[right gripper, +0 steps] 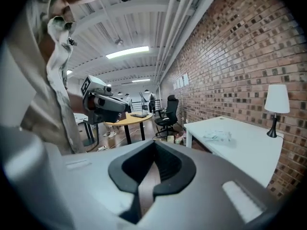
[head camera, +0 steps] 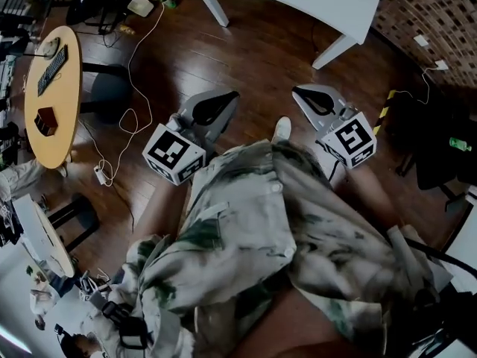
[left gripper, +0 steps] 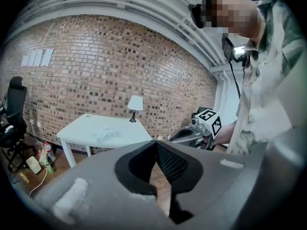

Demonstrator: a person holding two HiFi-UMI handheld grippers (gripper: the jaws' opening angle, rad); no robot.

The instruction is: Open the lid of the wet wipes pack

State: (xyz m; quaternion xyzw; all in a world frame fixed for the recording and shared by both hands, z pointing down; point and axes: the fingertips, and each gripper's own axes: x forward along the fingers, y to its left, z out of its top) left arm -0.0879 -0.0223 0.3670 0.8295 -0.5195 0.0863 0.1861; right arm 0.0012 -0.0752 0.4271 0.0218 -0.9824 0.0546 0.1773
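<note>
A pale, flat pack [left gripper: 103,134] lies on the white table [left gripper: 81,133], well ahead of both grippers; it also shows as the pale pack [right gripper: 218,136] in the right gripper view. Too small to tell its lid. My left gripper [head camera: 226,98] and right gripper [head camera: 302,92] hang side by side over the wooden floor, short of the table [head camera: 328,6]. The left gripper [left gripper: 157,143] has its jaw tips touching with nothing between them. The right gripper [right gripper: 154,144] is likewise shut and holds nothing.
A white lamp [left gripper: 135,103] stands at the table's far end by the brick wall [left gripper: 120,61]. To the left is a round yellow table [head camera: 52,103] with a keyboard [head camera: 52,69]. A cable [head camera: 134,118] runs across the floor. A black office chair [right gripper: 168,115] stands further back.
</note>
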